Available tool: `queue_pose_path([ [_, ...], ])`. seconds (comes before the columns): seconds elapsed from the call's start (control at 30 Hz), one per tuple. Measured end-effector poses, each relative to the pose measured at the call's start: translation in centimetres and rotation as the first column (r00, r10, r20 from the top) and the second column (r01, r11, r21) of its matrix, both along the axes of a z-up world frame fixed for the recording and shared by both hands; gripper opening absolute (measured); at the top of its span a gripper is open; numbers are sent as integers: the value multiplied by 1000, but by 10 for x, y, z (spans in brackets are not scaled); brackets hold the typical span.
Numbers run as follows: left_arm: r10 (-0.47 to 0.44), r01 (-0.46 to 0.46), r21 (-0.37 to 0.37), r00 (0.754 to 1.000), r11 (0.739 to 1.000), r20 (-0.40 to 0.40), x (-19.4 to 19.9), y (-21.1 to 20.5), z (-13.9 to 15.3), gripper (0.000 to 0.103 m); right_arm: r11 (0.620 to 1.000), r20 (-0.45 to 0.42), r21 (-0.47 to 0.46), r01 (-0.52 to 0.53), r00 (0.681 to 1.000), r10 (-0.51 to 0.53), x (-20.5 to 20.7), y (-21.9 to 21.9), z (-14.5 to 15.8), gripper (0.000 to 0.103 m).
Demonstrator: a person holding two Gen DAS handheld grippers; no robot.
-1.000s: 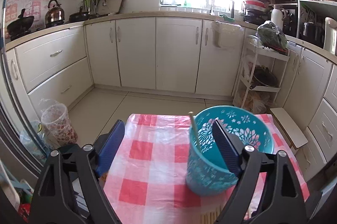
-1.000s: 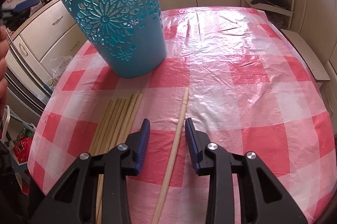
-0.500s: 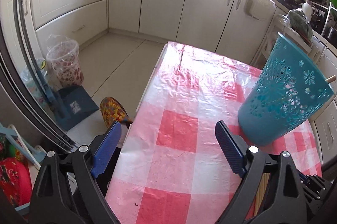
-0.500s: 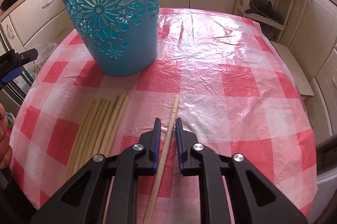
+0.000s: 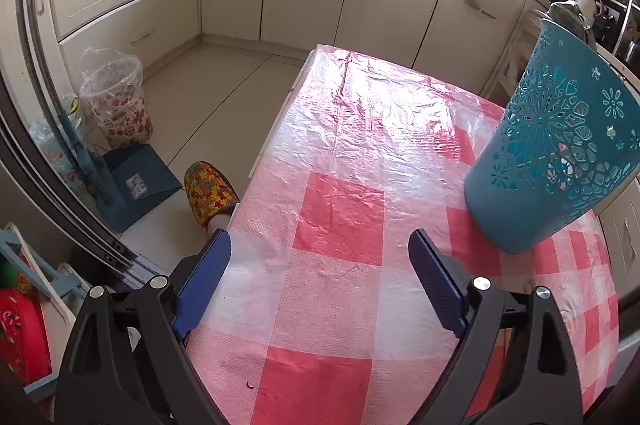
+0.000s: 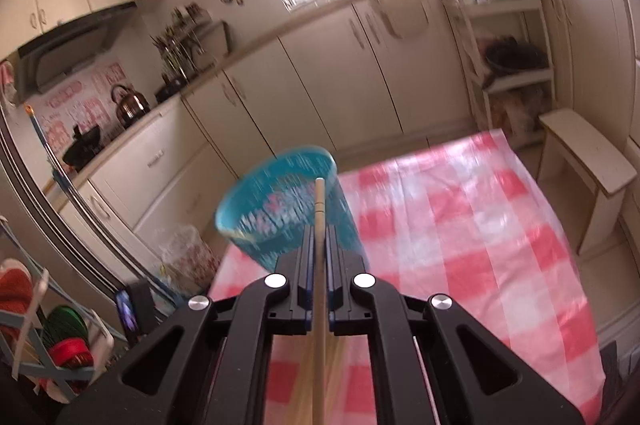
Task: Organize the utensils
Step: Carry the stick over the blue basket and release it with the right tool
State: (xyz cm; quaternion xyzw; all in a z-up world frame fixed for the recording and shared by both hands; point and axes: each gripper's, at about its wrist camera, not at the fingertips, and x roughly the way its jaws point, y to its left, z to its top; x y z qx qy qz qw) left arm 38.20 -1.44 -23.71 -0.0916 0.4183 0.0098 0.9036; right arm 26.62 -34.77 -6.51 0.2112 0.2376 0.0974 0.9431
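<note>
Carrying step: right claw [image 6: 319, 237] clenched on one chopstick [image 6: 319, 265], raised over the tabletop [image 6: 480, 245]. Left claw [image 5: 320, 281] released, empty. Next: tip into the teal basket [image 6: 280, 213], then release.

A home kitchen: cream cabinets [image 6: 304, 85] run under a long counter, a kettle [image 6: 129, 106] and a pan [image 6: 82, 144] sit by the range hood [image 6: 68, 45], and a red-checked tablecloth [image 5: 352, 225] covers the table.

left gripper [image 5: 318, 257]: black frame; blue ribbed pads; silver screws | right gripper [image 6: 319, 237]: same build | slipper [image 5: 210, 193]: floral yellow-red
</note>
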Motion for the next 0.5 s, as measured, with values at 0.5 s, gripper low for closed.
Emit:
queue_pose_path([
  [0.5, -2, 2, -22, 1000, 1000, 16, 0, 2, 0, 86, 976, 116, -96, 193, 977, -182, 117, 43, 23, 6],
])
